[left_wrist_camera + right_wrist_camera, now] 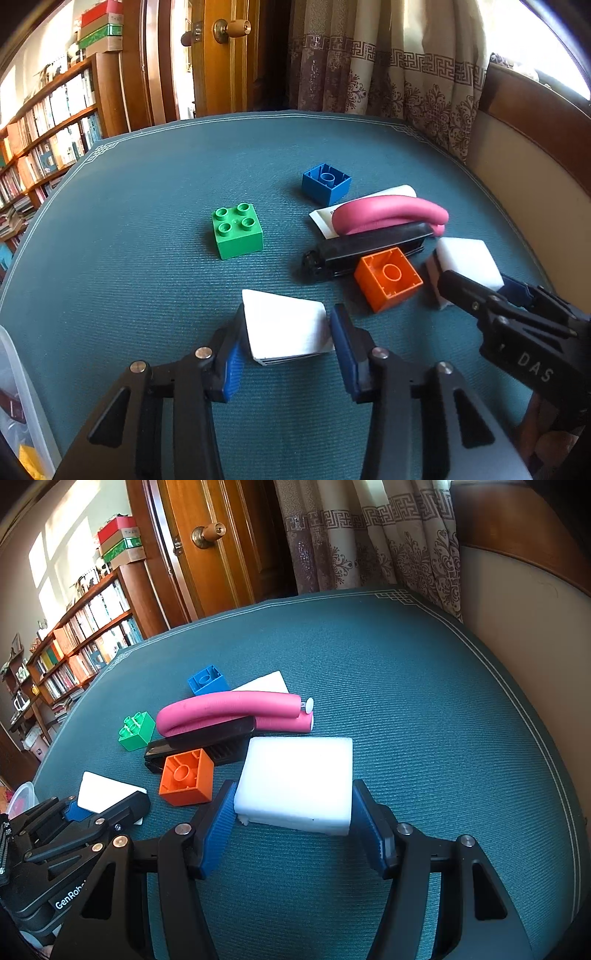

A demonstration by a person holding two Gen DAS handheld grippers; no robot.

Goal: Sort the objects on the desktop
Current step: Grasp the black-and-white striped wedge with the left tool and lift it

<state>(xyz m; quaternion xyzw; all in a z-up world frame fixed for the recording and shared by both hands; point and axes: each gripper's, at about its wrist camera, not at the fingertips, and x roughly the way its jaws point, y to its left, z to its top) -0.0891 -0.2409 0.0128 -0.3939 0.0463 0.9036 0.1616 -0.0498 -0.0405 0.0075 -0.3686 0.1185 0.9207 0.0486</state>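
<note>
Left gripper (287, 341): blue pads flank a white card stack (284, 326) lying on the teal mat (147, 221), touching or nearly so; whether they pinch it cannot be told. Right gripper (293, 825): jaws spread around a white foam block (297, 782), a small gap on each side. Beyond, an orange brick (186, 777), black stapler (199, 744), pink tube (229, 712), green brick (237, 230), then blue brick (325, 184).

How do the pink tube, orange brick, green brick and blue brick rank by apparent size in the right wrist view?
1. Pink tube
2. Orange brick
3. Green brick and blue brick: look alike, unranked.
The orange brick lies nearest the camera, so its lead over the other bricks is unsure.
</note>
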